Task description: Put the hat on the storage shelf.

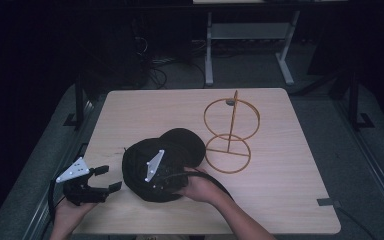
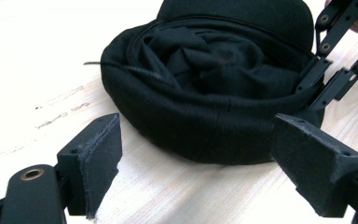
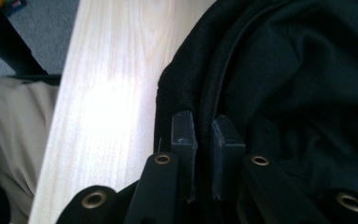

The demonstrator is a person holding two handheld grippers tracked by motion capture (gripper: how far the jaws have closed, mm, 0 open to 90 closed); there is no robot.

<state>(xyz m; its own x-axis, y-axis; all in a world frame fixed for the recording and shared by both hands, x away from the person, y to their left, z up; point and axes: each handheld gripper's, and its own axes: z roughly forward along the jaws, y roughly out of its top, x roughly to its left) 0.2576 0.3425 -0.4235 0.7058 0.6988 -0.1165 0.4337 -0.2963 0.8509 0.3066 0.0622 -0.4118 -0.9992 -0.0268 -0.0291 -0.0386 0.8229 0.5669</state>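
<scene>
The right gripper [image 3: 204, 135] was clenched on the brim of the black hat [image 1: 150, 170], which lay crown down near the table's [image 1: 280, 190] 6 o'clock edge, opening upward, with dark lining bunched inside. At the hat's 9 o'clock, the left gripper [image 1: 109, 178] stood released, holding nothing.
</scene>
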